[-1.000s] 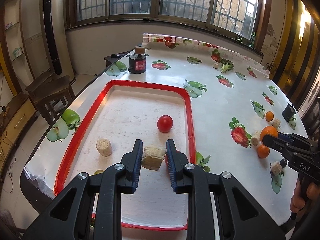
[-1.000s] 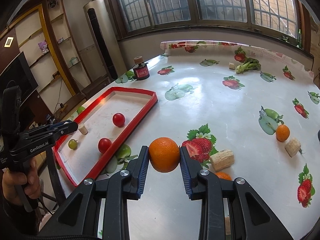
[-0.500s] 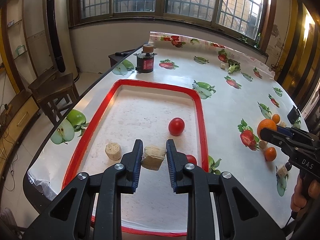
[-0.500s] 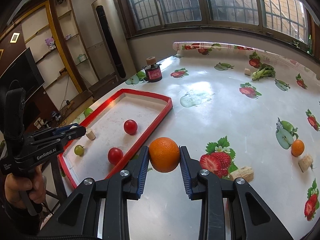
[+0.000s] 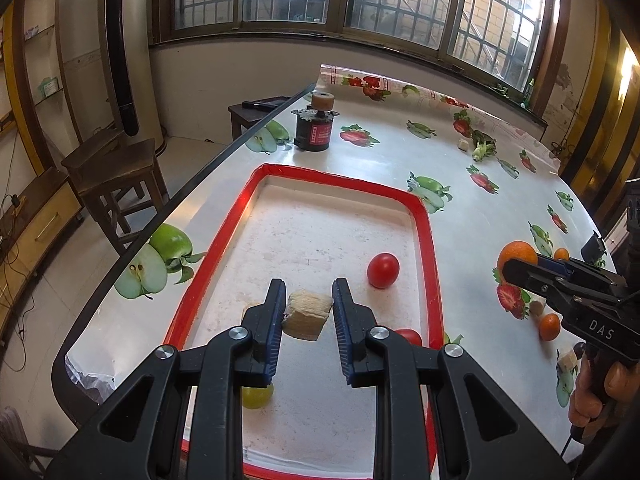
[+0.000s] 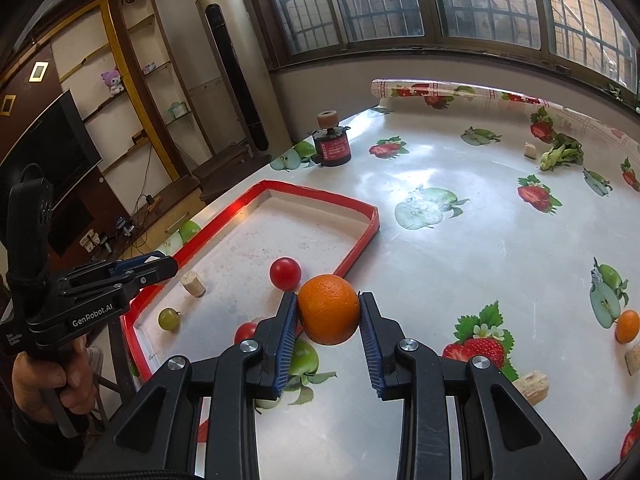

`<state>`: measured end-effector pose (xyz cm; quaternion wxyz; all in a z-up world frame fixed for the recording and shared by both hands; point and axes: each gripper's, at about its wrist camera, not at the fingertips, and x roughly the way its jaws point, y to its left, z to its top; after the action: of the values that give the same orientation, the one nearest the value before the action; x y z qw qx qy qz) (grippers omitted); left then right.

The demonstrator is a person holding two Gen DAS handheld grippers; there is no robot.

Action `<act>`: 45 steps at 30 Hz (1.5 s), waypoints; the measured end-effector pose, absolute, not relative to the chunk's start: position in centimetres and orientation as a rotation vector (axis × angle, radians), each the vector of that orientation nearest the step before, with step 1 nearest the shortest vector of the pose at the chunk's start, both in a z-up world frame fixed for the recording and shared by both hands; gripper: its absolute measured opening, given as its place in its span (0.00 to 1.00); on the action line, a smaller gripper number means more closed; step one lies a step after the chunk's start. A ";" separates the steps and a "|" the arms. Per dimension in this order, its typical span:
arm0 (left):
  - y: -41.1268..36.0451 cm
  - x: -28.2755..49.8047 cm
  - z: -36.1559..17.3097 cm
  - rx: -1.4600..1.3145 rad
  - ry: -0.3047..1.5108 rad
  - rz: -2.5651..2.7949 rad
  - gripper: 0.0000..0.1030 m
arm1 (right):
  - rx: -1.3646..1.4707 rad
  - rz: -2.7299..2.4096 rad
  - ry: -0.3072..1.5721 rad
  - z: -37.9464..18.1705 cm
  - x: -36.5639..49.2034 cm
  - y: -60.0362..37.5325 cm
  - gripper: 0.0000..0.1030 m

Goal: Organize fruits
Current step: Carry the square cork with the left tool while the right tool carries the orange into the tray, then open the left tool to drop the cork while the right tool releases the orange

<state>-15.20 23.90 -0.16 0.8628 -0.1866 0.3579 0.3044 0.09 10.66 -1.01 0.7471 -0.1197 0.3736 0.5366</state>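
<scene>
My left gripper (image 5: 308,308) is shut on a beige chunk (image 5: 307,316), held above the near part of the red-rimmed tray (image 5: 428,248). In the tray lie two red tomatoes (image 5: 383,270) (image 5: 408,336), a green grape (image 5: 256,396) and a beige piece half hidden behind a finger. My right gripper (image 6: 328,316) is shut on a large orange (image 6: 328,308), just above the tablecloth beside the tray's (image 6: 360,240) right rim. The left wrist view shows that gripper (image 5: 516,268) and orange to the tray's right.
A black-and-red can (image 6: 332,144) stands beyond the tray. A small orange (image 6: 627,326), beige pieces (image 6: 530,386) and a green vegetable (image 6: 560,154) lie on the fruit-print cloth at right. The table edge and a wooden stool (image 5: 116,168) are to the left.
My right gripper has carried the orange leftward, close to the tray's rim. My left gripper has drifted left over the tray, still holding the chunk.
</scene>
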 end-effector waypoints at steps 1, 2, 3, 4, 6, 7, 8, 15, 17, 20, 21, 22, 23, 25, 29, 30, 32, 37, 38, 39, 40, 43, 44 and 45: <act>24.2 -15.2 -0.1 -0.395 0.747 0.639 0.21 | -0.265 1.175 0.814 -1.0 0.1 11.1 0.30; 24.5 -15.1 0.0 -0.398 0.744 0.639 0.21 | -0.267 1.178 0.815 -0.9 0.1 11.5 0.30; 24.8 -15.0 0.1 -0.401 0.743 0.639 0.21 | -0.265 1.184 0.819 -0.9 0.3 11.9 0.30; 25.1 -14.9 0.2 -0.405 0.740 0.639 0.21 | -0.261 1.190 0.822 -0.8 0.4 12.2 0.30; 25.9 -14.6 0.4 -0.412 0.736 0.640 0.21 | -0.268 1.187 0.809 -0.6 0.5 13.0 0.30; 26.2 -14.4 0.5 -0.413 0.734 0.639 0.21 | -0.271 1.186 0.805 -0.6 0.6 13.4 0.30; 26.5 -14.2 0.6 -0.414 0.733 0.639 0.21 | -0.272 1.187 0.806 -0.5 0.6 13.8 0.30; 28.3 -12.6 -0.1 -0.429 0.752 0.645 0.21 | -0.286 1.206 0.823 -1.0 1.6 17.2 0.31; 28.8 -12.1 -0.6 -0.435 0.765 0.650 0.21 | -0.299 1.205 0.826 -1.3 1.8 18.2 0.31; 29.6 -11.1 -1.8 -0.445 0.799 0.657 0.21 | -0.315 1.214 0.843 -2.2 2.1 19.8 0.31; 29.9 -10.8 -2.2 -0.447 0.808 0.658 0.21 | -0.319 1.214 0.851 -2.6 2.3 20.3 0.31; 30.1 -10.5 -2.7 -0.451 0.819 0.661 0.21 | -0.328 1.212 0.855 -3.0 2.4 20.8 0.31; 30.4 -10.2 -3.1 -0.458 0.830 0.662 0.21 | -0.340 1.206 0.860 -3.4 2.5 21.3 0.31; 30.7 -9.8 -3.7 -0.462 0.842 0.661 0.21 | -0.353 1.200 0.879 -4.4 2.8 22.2 0.31; 31.0 -9.1 -4.6 -0.462 0.870 0.666 0.21 | -0.378 1.192 0.897 -5.7 3.3 23.5 0.31; 31.1 -9.0 -4.8 -0.463 0.875 0.668 0.21 | -0.385 1.190 0.901 -6.0 3.4 23.8 0.31; 31.2 -8.7 -5.2 -0.464 0.891 0.668 0.21 | -0.390 1.193 0.915 -6.5 3.7 24.3 0.31; 31.3 -7.9 -6.9 -0.483 0.953 0.651 0.21 | -0.418 1.193 0.930 -7.8 3.8 25.2 0.32; 31.1 -7.8 -6.9 -0.472 0.952 0.655 0.21 | -0.423 1.196 0.921 -7.8 3.7 25.2 0.32; 31.1 -7.9 -6.8 -0.469 0.954 0.662 0.21 | -0.434 1.195 0.917 -7.8 3.6 25.3 0.33; 31.1 -7.9 -6.9 -0.472 0.956 0.670 0.25 | -0.442 1.194 0.913 -7.8 3.5 25.4 0.33; 31.2 -8.4 -6.7 -0.484 0.953 0.691 0.33 | -0.450 1.193 0.907 -7.6 3.4 25.2 0.35; 31.3 -8.7 -6.5 -0.487 0.950 0.698 0.35 | -0.449 1.193 0.903 -7.4 3.3 25.0 0.36; 31.3 -9.0 -6.3 -0.489 0.944 0.705 0.40 | -0.450 1.192 0.895 -7.2 3.3 24.8 0.41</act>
<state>-8.95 31.25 -6.29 0.8035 -0.2283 0.4405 0.3290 3.26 24.82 -7.17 0.7121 -0.2028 0.4037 0.5375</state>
